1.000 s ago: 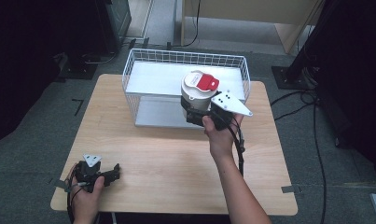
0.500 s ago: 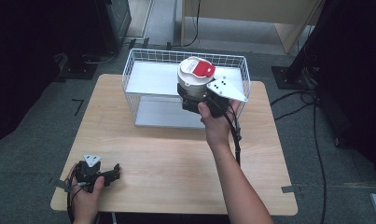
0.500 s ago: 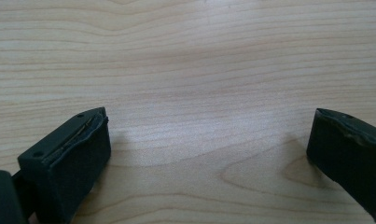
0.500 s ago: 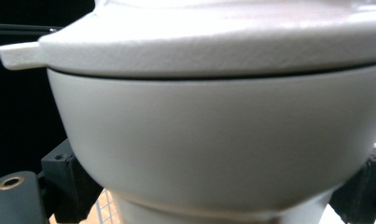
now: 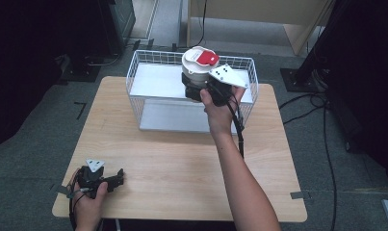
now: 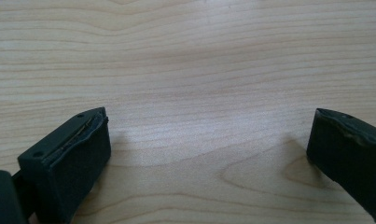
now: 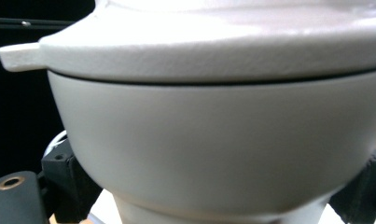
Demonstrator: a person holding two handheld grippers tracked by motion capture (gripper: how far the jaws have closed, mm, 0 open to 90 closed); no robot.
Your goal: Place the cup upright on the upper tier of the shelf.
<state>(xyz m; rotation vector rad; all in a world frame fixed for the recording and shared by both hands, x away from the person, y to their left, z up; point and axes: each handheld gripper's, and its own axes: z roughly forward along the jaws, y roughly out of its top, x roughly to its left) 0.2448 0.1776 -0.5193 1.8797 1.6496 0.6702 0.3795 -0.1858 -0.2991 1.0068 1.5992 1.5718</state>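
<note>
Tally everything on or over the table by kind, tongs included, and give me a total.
White container with red patch on its lid: 1
White wire basket: 1
Tongs: 2, the left tongs open on the table, the right tongs shut on the container above the basket
Total: 4

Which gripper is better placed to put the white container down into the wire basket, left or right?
Right. The right gripper already grips the white container and holds it over the wire basket. The left gripper sits open at the table's near corner, far away.
</note>
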